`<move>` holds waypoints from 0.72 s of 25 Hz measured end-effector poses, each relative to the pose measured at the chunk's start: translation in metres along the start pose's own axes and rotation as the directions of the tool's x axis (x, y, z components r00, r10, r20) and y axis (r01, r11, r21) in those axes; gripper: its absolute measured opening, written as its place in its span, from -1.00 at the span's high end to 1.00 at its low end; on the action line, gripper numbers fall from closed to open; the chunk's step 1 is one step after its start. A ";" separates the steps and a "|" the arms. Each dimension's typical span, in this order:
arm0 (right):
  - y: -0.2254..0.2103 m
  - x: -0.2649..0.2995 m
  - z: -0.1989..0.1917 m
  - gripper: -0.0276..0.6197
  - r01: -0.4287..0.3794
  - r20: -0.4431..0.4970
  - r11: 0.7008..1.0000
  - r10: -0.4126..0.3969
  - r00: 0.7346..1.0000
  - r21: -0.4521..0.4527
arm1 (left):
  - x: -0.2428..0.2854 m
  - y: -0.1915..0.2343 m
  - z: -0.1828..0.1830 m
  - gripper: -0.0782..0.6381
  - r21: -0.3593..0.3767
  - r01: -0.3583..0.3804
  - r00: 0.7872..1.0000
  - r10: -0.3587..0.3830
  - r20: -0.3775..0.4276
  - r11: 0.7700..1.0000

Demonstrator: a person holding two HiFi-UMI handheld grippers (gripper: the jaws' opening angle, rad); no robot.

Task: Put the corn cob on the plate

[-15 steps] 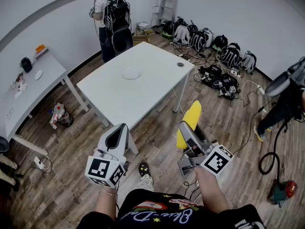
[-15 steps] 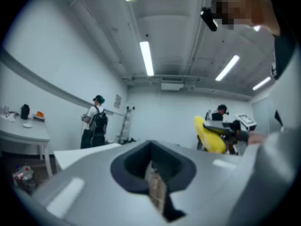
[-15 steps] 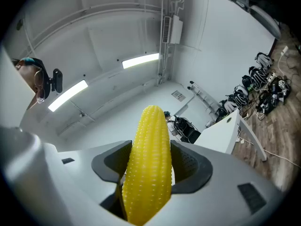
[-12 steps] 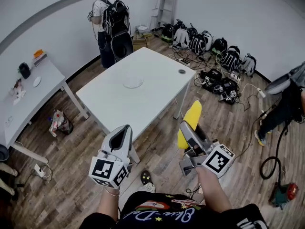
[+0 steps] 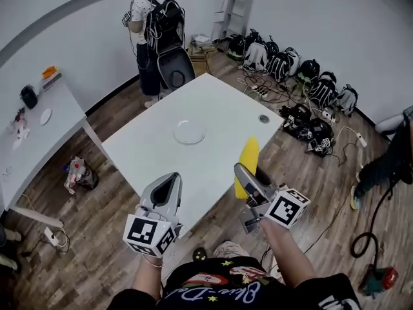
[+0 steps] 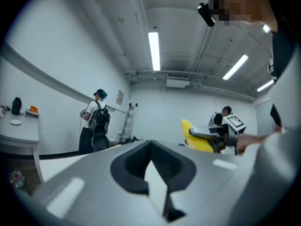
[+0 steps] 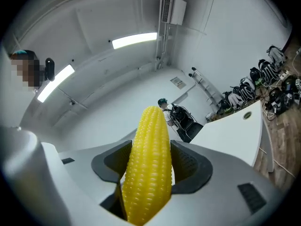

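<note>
A yellow corn cob (image 5: 247, 166) stands upright between the jaws of my right gripper (image 5: 241, 172), which is shut on it; it hangs over the near corner of the white table (image 5: 219, 102). In the right gripper view the corn cob (image 7: 148, 173) fills the gap between the dark pads (image 7: 190, 166). A small clear plate (image 5: 190, 132) lies in the middle of the table, beyond both grippers. My left gripper (image 5: 166, 187) is held level at the table's near edge, shut and holding nothing. The left gripper view shows the corn cob (image 6: 195, 138) off to its right.
A person with a backpack (image 5: 158, 28) stands at the table's far end. Several backpacks and cables (image 5: 290, 70) lie along the right wall. A small dark round object (image 5: 263, 118) sits near the table's right edge. A second white table (image 5: 35, 131) stands at left. Another person (image 5: 393, 157) is at right.
The table has come closer in the head view, and both grippers now reach its near edge. The corn cob stays in the right gripper; the left gripper stays shut.
</note>
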State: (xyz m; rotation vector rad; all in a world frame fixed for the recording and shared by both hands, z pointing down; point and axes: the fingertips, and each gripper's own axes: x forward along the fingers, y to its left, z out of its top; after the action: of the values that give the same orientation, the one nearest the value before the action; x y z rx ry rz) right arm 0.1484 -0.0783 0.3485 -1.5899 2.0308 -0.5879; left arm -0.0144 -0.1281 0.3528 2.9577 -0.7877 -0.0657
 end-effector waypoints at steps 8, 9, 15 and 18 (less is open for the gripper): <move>-0.099 0.130 -0.014 0.10 -0.050 -0.228 0.997 0.035 0.973 -0.059 | 0.073 0.065 -0.018 0.82 -0.012 -0.156 0.987 0.155 -0.047 0.988; -0.110 0.147 -0.016 0.10 -0.064 -0.256 0.995 0.043 0.966 -0.073 | 0.082 0.072 -0.019 0.82 -0.013 -0.176 0.983 0.175 -0.049 0.984; -0.165 0.249 -0.052 0.10 -0.142 -0.462 0.965 0.024 0.886 -0.221 | 0.116 0.113 -0.023 0.82 -0.042 -0.275 0.960 0.272 -0.064 0.961; -0.189 0.285 -0.079 0.10 -0.182 -0.568 0.943 -0.009 0.823 -0.279 | 0.116 0.131 -0.027 0.82 -0.038 -0.333 0.940 0.329 -0.088 0.942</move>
State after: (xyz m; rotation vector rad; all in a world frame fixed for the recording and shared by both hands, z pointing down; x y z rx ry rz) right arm 0.1859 -0.3964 0.4929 -1.6166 2.7490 -0.7953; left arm 0.0224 -0.2975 0.3886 2.7155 -1.2365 0.0526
